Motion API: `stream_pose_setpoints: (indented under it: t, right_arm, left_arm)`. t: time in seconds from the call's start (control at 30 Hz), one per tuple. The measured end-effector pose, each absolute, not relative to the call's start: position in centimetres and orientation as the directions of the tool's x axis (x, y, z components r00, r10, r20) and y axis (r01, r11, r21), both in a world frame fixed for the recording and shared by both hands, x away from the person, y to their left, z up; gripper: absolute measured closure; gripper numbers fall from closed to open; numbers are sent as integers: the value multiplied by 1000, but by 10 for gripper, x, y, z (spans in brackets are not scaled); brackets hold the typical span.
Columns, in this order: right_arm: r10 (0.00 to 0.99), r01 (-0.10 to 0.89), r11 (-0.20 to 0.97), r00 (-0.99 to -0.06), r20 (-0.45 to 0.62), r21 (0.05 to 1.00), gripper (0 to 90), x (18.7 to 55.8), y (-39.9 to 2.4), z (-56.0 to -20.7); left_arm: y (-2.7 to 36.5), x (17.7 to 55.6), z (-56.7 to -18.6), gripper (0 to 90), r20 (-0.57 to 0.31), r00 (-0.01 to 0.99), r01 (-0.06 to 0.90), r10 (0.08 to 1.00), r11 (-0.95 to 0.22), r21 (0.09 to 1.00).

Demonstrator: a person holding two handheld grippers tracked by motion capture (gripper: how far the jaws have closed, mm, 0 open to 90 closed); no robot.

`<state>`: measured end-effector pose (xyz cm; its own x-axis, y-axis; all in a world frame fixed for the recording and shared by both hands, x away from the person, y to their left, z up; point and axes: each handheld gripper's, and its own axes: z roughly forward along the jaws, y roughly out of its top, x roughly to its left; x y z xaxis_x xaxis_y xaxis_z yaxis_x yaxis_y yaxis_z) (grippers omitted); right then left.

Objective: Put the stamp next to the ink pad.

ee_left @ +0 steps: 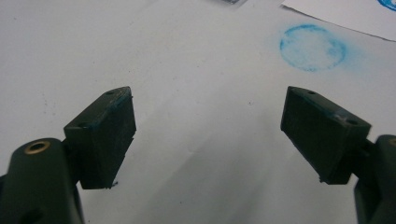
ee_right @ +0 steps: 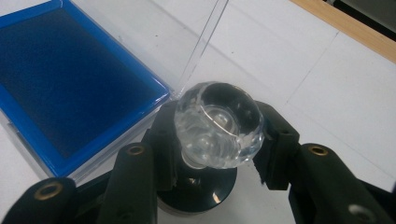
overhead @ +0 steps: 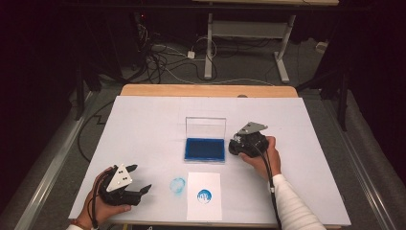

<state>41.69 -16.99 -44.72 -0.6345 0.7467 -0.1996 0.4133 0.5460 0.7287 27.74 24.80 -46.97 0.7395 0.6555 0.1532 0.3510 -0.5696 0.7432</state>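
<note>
Just right of the open blue ink pad (overhead: 204,149), the right hand-held gripper (ee_right: 212,154) clasps the stamp (ee_right: 217,125) upright, crystal knob up, base near the bench (overhead: 143,124). The pad lies leftward; the left hand-held gripper (overhead: 139,184) rests released, farther off.

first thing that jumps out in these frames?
The blue ink pad, its clear lid standing open at mid-table, draws the eye first. Just to its right, the right gripper is shut on a stamp with a faceted clear knob and a black base. Near the front edge, a paper sheet bears a round blue print, with a fainter blue ring smudged on the table beside it.
</note>
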Motion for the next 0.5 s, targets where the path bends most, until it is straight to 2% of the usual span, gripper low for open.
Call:
stream_pose_setpoints:
  t: [0.5]
  right_arm:
    - [736, 420, 537, -657, -163, 731, 539, 414, -170, -446]
  left_arm:
    - [248, 277, -469, 175, 153, 739, 351, 656, -569, 744]
